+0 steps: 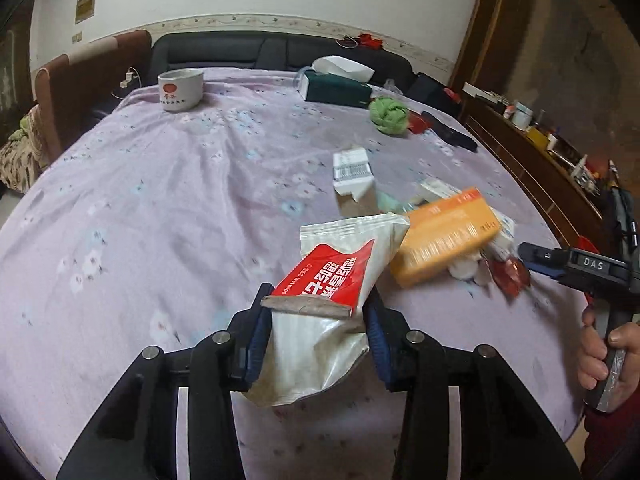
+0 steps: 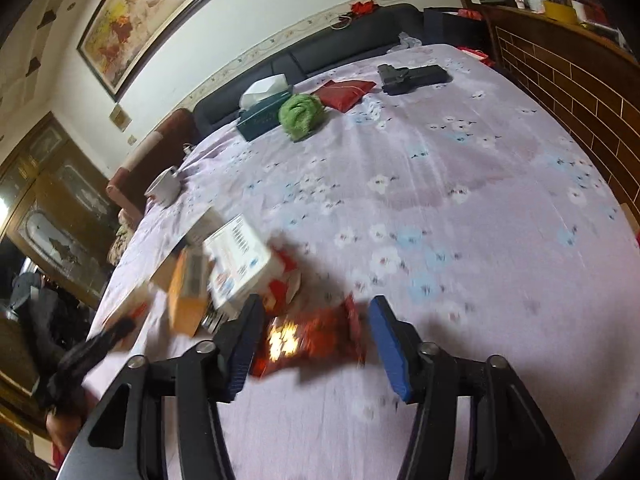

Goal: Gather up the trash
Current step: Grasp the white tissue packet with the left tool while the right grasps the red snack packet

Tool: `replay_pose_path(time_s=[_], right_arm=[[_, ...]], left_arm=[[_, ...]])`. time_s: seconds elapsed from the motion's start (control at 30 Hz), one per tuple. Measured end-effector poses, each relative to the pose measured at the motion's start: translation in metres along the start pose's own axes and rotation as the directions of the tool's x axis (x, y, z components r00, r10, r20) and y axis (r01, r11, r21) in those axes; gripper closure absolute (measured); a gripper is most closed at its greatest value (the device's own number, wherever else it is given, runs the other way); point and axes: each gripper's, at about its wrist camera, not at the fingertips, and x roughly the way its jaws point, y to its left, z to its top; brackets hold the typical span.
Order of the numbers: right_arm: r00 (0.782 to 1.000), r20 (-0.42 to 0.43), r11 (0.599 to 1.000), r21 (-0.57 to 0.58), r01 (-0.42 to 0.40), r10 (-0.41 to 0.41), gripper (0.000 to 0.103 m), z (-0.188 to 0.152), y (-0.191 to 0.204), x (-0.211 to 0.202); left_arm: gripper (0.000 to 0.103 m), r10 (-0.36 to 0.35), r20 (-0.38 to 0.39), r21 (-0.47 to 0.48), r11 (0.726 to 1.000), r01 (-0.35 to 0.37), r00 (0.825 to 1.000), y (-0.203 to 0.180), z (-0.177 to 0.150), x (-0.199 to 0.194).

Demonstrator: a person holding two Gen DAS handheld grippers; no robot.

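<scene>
Nearest in the left wrist view, the left gripper (image 1: 318, 334) has its blue pads pinched on the lower half of a silver wet-wipe pack (image 1: 332, 300) with a red label; the pack sticks up and away from the fingers above the lilac flowered tablecloth (image 1: 160, 208). Only this view shows that grip. Just beyond the pack lie an orange box (image 1: 444, 236) and a white barcoded carton (image 1: 352, 168), with small bits of litter beside them. At the right edge a hand (image 1: 604, 356) wraps the handle of the right gripper, which points in toward the pile.

The right wrist view alone shows the right gripper (image 2: 316, 336) from behind: its fingers stand spread, angled down at the cloth, with a shiny red wrapper (image 2: 312, 336) lying between them. The picture is smeared, so the left pad may be brushing the wrapper, but the right pad is clear of it.

Farther back in both views sit a green cloth ball (image 1: 388, 114), a dark tissue box (image 1: 336, 88) and a white cup (image 1: 180, 90). A black gun-shaped object (image 2: 412, 74) near the far edge is plain only in the right view.
</scene>
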Motion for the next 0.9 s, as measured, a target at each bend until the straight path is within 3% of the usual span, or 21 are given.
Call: replay_pose_path(time_s=[0.2, 0.3, 0.4, 0.47, 0.57, 0.73, 0.8, 0.9], right_arm=[[0.992, -0.106, 0.997, -0.017, -0.075, 0.073, 0.055, -0.022, 0.009, 0.005], [0.968, -0.193, 0.983, -0.062, -0.174, 0.159, 0.054, -0.045, 0.03, -0.007], [0.957, -0.23, 0.966, -0.143, -0.215, 0.179, 0.054, -0.058, 0.049, -0.018], [0.981, -0.16, 0.966, -0.215, -0.147, 0.113, 0.054, -0.052, 0.054, -0.028], [0.998, -0.067, 0.964, -0.264, -0.021, 0.003, 0.053, -0.035, 0.052, -0.025], [0.992, -0.078, 0.951, -0.302, 0.067, -0.095, 0.053, -0.018, 0.046, 0.006], [0.991, -0.095, 0.951, -0.303, 0.063, -0.096, 0.053, -0.019, 0.044, 0.012], [0.984, -0.086, 0.935, -0.336, 0.118, -0.155, 0.054, -0.023, 0.047, 0.019]], left_arm=[[0.06, -0.008, -0.029, 0.016, 1.0, 0.009, 1.0, 0.0, -0.011, 0.002], [0.06, -0.002, -0.036, 0.015, 1.0, 0.003, 0.999, 0.002, -0.012, 0.007], [0.06, 0.012, -0.038, 0.014, 1.0, -0.011, 0.999, 0.002, -0.012, 0.01], [0.06, 0.011, -0.041, 0.017, 1.0, -0.011, 0.999, 0.0, -0.013, 0.012], [0.058, 0.013, -0.054, 0.017, 1.0, -0.012, 0.998, -0.001, -0.011, 0.017], [0.053, 0.014, -0.078, 0.005, 1.0, -0.013, 0.997, 0.0, -0.008, 0.028], [0.053, 0.015, -0.079, 0.008, 1.0, -0.014, 0.997, -0.002, -0.005, 0.031], [0.053, 0.031, -0.079, 0.017, 0.999, -0.03, 0.996, -0.005, -0.003, 0.035]])
